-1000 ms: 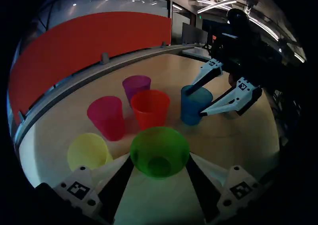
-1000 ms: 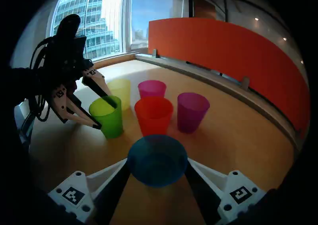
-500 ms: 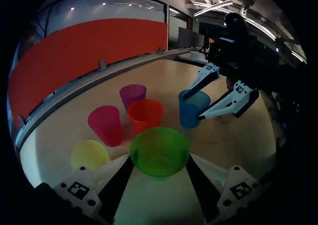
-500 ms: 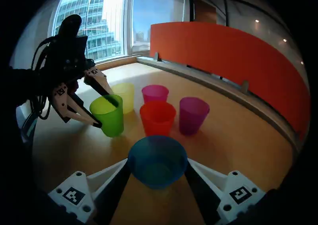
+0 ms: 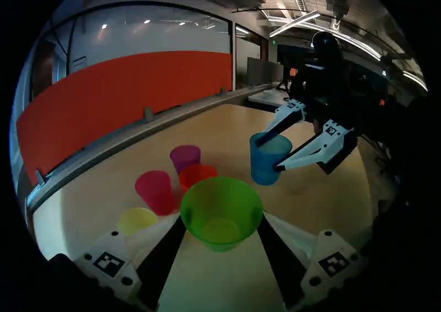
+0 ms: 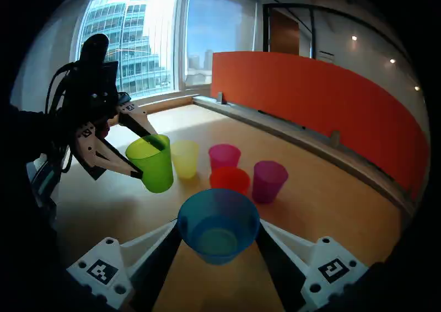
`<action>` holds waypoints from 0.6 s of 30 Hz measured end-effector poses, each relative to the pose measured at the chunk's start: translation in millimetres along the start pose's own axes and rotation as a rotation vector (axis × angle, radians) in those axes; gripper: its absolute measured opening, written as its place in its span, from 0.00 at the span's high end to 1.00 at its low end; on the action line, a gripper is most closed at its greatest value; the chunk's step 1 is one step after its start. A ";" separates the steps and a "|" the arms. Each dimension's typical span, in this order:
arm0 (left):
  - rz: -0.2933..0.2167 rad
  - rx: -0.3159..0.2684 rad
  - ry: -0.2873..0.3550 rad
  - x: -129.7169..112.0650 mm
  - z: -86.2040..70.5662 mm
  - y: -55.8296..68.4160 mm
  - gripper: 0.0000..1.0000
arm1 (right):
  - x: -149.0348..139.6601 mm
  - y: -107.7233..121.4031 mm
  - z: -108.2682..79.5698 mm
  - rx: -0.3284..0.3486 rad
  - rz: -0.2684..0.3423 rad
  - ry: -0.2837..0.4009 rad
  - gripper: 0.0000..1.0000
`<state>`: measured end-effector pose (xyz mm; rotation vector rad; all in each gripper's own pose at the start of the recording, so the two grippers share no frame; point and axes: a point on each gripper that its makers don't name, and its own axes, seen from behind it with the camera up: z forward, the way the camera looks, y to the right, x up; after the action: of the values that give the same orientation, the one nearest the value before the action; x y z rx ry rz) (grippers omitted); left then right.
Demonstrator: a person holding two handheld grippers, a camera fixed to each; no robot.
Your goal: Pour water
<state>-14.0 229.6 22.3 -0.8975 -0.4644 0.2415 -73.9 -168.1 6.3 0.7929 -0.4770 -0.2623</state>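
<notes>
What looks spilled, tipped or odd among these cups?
Nothing stands out. Yellow, pink, orange and purple cups stand upright on the table, no puddle. Left gripper holds the green cup upright, right gripper the blue cup.

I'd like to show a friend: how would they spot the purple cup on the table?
Look for the orange panel beside the wooden table. Four cups stand grouped there; the purple cup is beside the red cup, farthest from the yellow cup, the only purple one.
</notes>
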 end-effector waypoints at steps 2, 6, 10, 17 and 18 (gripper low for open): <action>0.003 0.009 0.018 5.9 -7.5 2.3 0.14 | 7.2 -2.8 -6.0 -0.004 0.002 0.017 0.10; 0.001 0.025 0.055 17.7 -21.7 6.4 0.14 | 20.8 -7.6 -17.4 -0.011 0.002 0.049 0.10; -0.006 0.038 0.098 31.8 -36.5 9.6 0.14 | 34.9 -14.0 -28.6 -0.013 0.001 0.084 0.10; -0.009 0.060 0.179 56.5 -61.8 14.1 0.14 | 57.1 -25.2 -45.7 -0.014 -0.009 0.143 0.10; -0.009 0.063 0.188 59.5 -64.9 14.6 0.14 | 60.1 -26.6 -47.7 -0.015 -0.010 0.151 0.10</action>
<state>69.3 216.7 -6.8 -0.8471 -0.2845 0.1611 0.7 -180.6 -23.4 0.7945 -0.3286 -0.2134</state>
